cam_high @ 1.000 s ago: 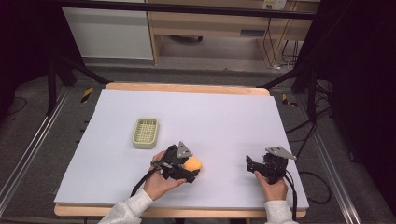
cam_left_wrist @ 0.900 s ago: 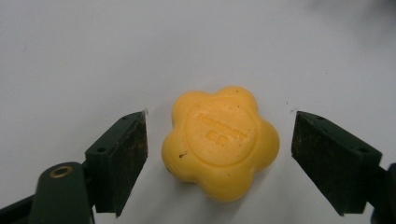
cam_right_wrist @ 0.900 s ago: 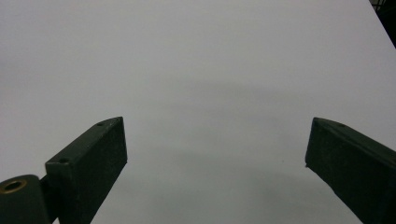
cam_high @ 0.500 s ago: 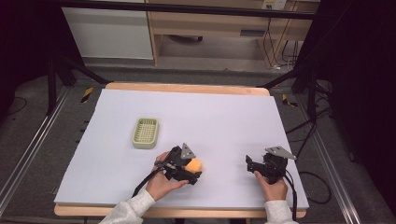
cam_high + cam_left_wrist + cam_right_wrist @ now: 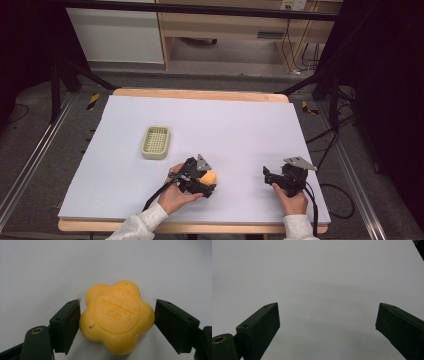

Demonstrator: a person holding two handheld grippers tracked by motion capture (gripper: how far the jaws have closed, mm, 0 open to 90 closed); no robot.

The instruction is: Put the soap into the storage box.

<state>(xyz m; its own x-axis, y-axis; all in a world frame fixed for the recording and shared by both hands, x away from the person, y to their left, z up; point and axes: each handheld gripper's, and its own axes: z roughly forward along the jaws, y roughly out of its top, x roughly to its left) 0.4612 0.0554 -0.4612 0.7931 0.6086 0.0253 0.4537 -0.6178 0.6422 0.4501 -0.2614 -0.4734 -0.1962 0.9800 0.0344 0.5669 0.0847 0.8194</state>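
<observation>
The left gripper (image 5: 117, 322) has its 2 jaws set on either side of the yellow flower-shaped soap (image 5: 117, 318), both pads at or just touching its lobes; whether they are pressing yet cannot be told, so the grip is read as closing rather than closed. In the high view the left gripper (image 5: 206, 181) lies near the front edge of the surface (image 5: 240, 125), slightly left of centre, with the soap (image 5: 208, 177) between its jaws and resting flat on the white cover. The soap is a thick, 5-lobed bar with embossed lettering on its top face; it is judged to be light, rigid and smooth, liable to slip if squeezed on the rounded lobe tips. Take hold across 2 opposite sides, pads seated low on the vertical wall and, where possible, in the notches between lobes, with moderate force to avoid denting the bar. The right gripper (image 5: 327, 327) is spread wide with nothing between its jaws; in the high view the right gripper (image 5: 272, 176) sits near the front right of the surface, well apart from the soap. A pale green soap dish (image 5: 156, 142) stands farther back and to the left.
</observation>
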